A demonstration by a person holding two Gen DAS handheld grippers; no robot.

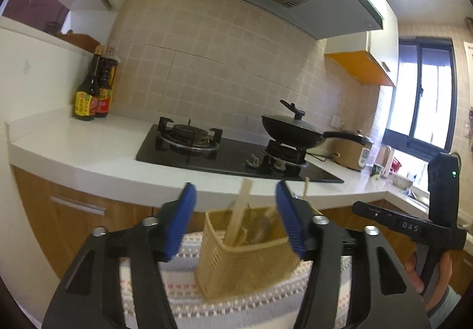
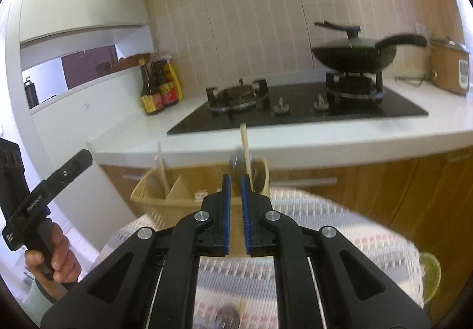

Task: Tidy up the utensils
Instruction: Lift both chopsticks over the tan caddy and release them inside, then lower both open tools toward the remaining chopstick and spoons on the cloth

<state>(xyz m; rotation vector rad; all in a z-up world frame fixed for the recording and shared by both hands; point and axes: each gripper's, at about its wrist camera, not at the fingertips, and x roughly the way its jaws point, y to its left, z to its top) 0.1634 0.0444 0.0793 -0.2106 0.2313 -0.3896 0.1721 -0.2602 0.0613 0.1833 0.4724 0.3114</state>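
A beige plastic utensil holder [image 1: 245, 264] stands on a table with a patterned cloth [image 1: 183, 290]. Wooden chopsticks [image 1: 241, 211] and a dark spoon-like utensil [image 1: 258, 230] stick out of it. My left gripper [image 1: 235, 185] is open, its blue pads either side of the holder's top without touching it. In the right wrist view the holder [image 2: 153, 196] sits just beyond my right gripper [image 2: 235, 178], which is shut. A blurred dark utensil [image 2: 236, 159] and a wooden one [image 2: 244, 146] rise right behind its tips; I cannot tell whether it pinches anything.
A white counter [image 1: 88, 151] runs behind the table, with a black gas hob [image 1: 224, 157], a lidded wok [image 1: 295, 131], sauce bottles [image 1: 93, 92] and a rice cooker [image 2: 449, 69]. A round metal object [image 2: 226, 320] lies on the cloth [image 2: 325, 228]. A green dish [image 2: 430, 273] sits at the table's right edge.
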